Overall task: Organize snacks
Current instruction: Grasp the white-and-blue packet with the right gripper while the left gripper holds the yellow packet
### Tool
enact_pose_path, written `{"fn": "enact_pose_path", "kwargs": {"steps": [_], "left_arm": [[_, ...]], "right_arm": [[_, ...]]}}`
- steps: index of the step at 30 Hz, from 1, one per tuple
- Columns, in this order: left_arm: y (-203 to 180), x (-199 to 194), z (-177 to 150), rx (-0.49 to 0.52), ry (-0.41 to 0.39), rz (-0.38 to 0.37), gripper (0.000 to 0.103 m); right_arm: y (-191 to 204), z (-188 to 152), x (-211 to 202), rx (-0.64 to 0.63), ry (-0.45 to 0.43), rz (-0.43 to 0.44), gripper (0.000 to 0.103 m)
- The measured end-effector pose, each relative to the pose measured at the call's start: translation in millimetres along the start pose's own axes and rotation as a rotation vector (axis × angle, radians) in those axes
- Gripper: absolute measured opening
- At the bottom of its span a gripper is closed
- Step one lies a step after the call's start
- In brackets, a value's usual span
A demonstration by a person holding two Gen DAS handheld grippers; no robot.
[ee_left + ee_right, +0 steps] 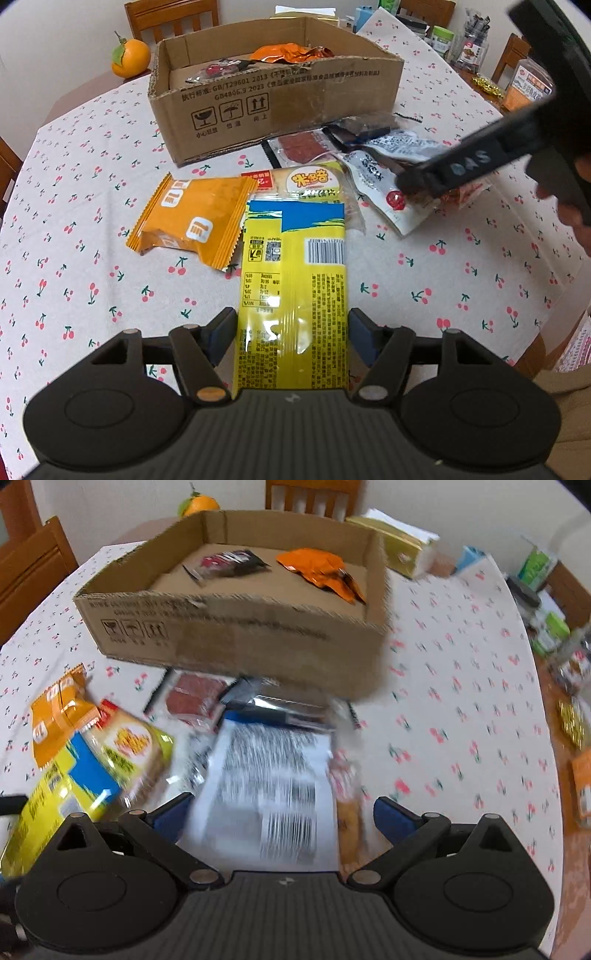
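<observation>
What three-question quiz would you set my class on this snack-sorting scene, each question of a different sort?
1. True or false: the cardboard box holds no snacks yet.
2. Which fruit sits on the table beyond the box? A banana, B orange, C apple.
3. Fill in: the long packet lying between the pads of the left claw is mainly ____.

Key
1. False: a dark packet and an orange packet lie inside.
2. B.
3. Yellow.
</observation>
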State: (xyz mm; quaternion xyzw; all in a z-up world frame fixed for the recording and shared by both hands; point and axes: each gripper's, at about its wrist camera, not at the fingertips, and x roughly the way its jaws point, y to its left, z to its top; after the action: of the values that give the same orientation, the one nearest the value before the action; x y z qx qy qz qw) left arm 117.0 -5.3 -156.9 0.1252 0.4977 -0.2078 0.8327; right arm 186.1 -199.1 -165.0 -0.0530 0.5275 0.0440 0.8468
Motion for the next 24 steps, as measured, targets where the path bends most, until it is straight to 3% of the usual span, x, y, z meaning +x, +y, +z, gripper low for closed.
{"fn": "enact_pose_path", "kwargs": {"steps": [4, 13, 24], "left_arm": [[-1.8, 1.2, -0.1, 0.008, 0.007, -0.006, 0.067], [-3.7, 3.6, 1.4, 0.019, 0.015, -0.011, 0.070], [-2.2, 8.0, 2.7, 0.008, 0.029, -0.020, 0.070]], "right_arm": [[-8.4, -4.8, -4.1, 0.000, -0.009, -0.008, 0.103], [-5.4, 20.5, -1.9, -0.012, -0.042, 0.081, 0.103], [-23.1, 35.6, 22.6, -0.011, 0.009, 0.160, 0.090]]}}
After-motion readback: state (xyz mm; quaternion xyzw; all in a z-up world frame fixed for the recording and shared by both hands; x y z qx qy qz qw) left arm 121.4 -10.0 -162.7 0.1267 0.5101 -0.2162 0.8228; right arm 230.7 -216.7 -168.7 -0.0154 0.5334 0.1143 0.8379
